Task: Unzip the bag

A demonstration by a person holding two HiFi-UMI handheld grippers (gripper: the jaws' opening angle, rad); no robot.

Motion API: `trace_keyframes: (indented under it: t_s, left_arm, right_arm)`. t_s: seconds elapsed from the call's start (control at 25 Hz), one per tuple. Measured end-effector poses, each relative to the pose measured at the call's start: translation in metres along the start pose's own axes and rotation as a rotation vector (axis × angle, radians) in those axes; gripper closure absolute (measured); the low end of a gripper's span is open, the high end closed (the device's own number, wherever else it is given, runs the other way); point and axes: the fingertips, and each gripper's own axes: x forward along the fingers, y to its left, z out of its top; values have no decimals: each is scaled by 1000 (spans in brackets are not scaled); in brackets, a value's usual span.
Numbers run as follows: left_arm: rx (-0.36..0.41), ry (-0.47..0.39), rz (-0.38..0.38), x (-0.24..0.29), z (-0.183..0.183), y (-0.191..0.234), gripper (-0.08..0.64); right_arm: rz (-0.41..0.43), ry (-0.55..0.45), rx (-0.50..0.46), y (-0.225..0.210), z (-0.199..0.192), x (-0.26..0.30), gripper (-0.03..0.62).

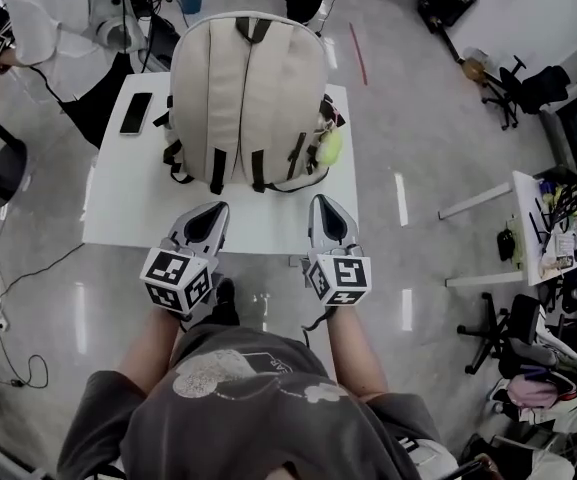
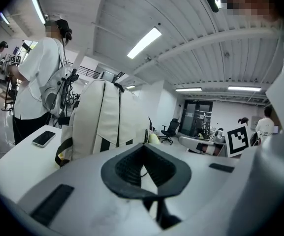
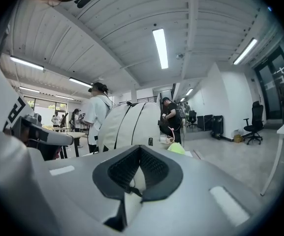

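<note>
A cream backpack with dark straps stands upright on the white table; its zips look closed. It also fills the middle of the left gripper view as the backpack and of the right gripper view as the backpack. My left gripper hovers over the table's near edge, short of the bag's lower left, shut and empty. My right gripper is level with it below the bag's lower right, also shut with nothing held. In their own views the left gripper and the right gripper show their pads meeting at the tips.
A black phone lies on the table left of the bag. A yellow-green plush ball hangs at the bag's right side. A person in white stands at the table's far left corner. Office chairs and a cluttered desk stand to the right.
</note>
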Motion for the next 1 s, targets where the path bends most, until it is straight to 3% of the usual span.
trace_keyframes:
  t_s: [0.6,0.84,1.0]
  left_arm:
    - [9,-6,-85,68,24,60,554]
    - [13,-22,-94,79,26,70,554]
    - [11,2,-61,86,20,72,554]
  right_arm:
    - [-105,147,-10,-10,-30,95,563]
    - [-128,199,-6,-19,-46,117,535]
    - [-100,209,0,-22,-51,128,531]
